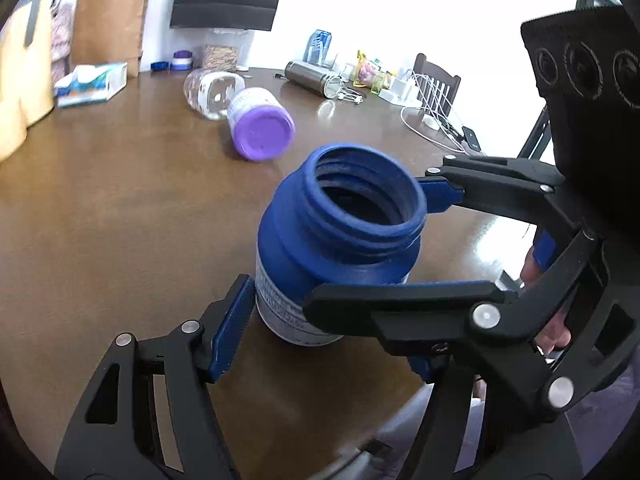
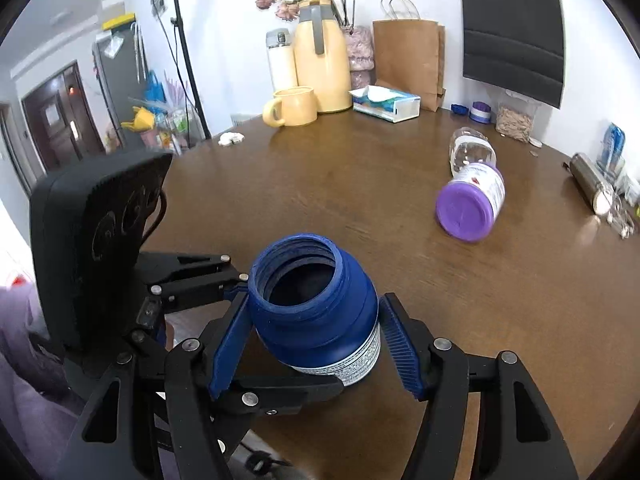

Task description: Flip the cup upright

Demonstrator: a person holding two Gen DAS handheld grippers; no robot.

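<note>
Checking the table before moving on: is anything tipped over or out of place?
Yes. A purple-lidded jar and a clear bottle lie on their sides mid-table, as does a steel flask farther right. The blue jar stands upright, lidless.

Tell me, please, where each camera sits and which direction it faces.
Left wrist: sits on the left gripper and looks across the brown table over the open blue jar. Its own fingers show below, and the right gripper shows at the right.
Right wrist: sits on the right gripper and faces the yellow thermos by the wall. Its own fingers flank the jar, and the left gripper shows at the left.
Shared: jar, purple-lidded bottle, both grippers.
</note>
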